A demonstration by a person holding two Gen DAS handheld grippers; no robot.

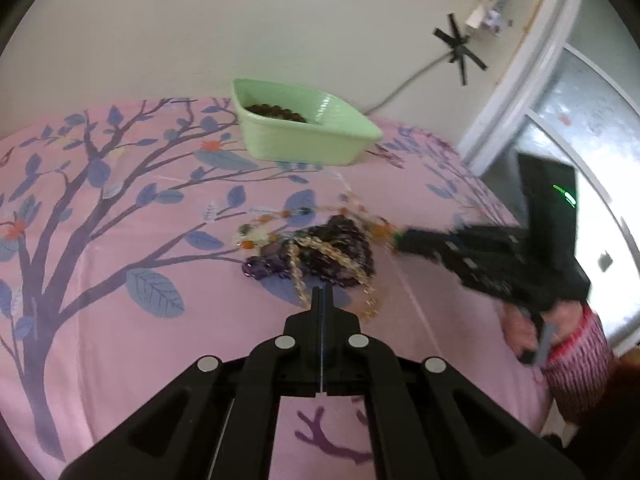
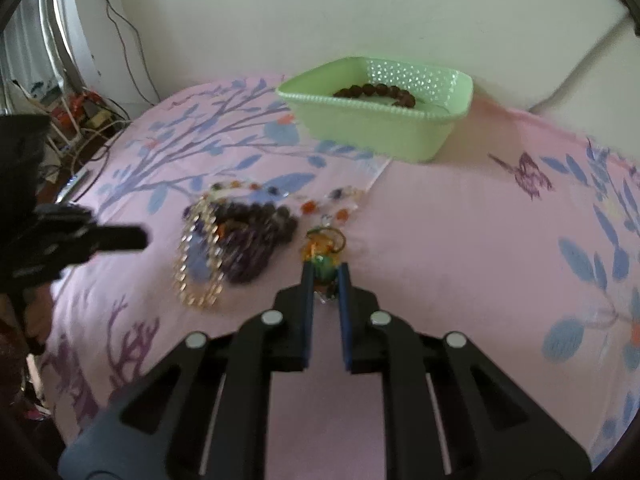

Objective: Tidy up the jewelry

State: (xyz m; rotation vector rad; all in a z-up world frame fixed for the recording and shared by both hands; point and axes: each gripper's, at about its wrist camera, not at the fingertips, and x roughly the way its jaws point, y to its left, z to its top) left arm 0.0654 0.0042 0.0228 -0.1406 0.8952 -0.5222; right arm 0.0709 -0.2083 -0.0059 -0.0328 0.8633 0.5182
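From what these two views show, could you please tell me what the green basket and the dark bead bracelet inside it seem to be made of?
The green basket looks like moulded plastic: a smooth, slightly glossy pale-green wall, with a perforated pattern on the inner side. The dark bead bracelet inside looks like matte brown wooden or seed beads; they are round and dull, though too small to tell for certain.

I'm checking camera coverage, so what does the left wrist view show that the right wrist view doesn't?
Left wrist only: taped cable on the wall, and the hand holding the right gripper.
Right wrist only: the green and orange bead piece between that gripper's fingers, and floor clutter.
Both: green basket holding a dark bracelet, the jewelry pile, pink bedsheet.
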